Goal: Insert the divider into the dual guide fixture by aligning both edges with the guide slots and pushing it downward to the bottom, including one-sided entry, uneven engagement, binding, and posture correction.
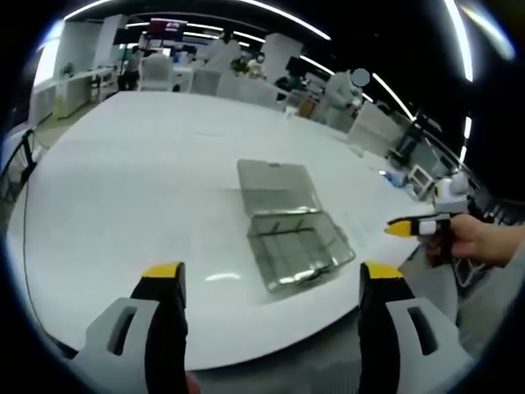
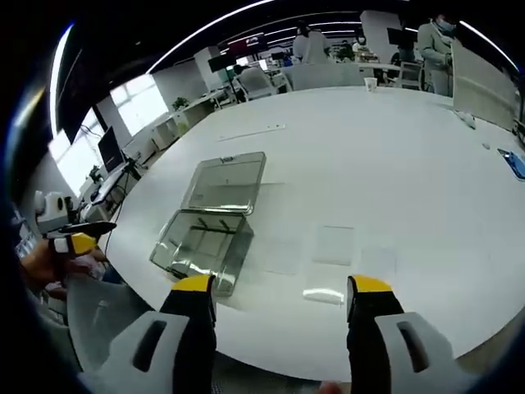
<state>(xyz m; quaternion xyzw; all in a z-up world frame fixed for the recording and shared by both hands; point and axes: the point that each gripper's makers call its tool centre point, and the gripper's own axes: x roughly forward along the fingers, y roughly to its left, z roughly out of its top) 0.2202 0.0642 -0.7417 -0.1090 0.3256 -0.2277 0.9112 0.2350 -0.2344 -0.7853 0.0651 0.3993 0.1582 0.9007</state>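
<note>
Open clear box (image 1: 291, 226), seemingly partitioned inside

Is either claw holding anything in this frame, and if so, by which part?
Nothing is held. The left claw and right claw both stand open above the white table, apart from the clear plastic hinged box.

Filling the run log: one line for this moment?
left claw open | right claw open | clear plastic compartment box lid open | clear flat dividers on white table, untouched
</note>
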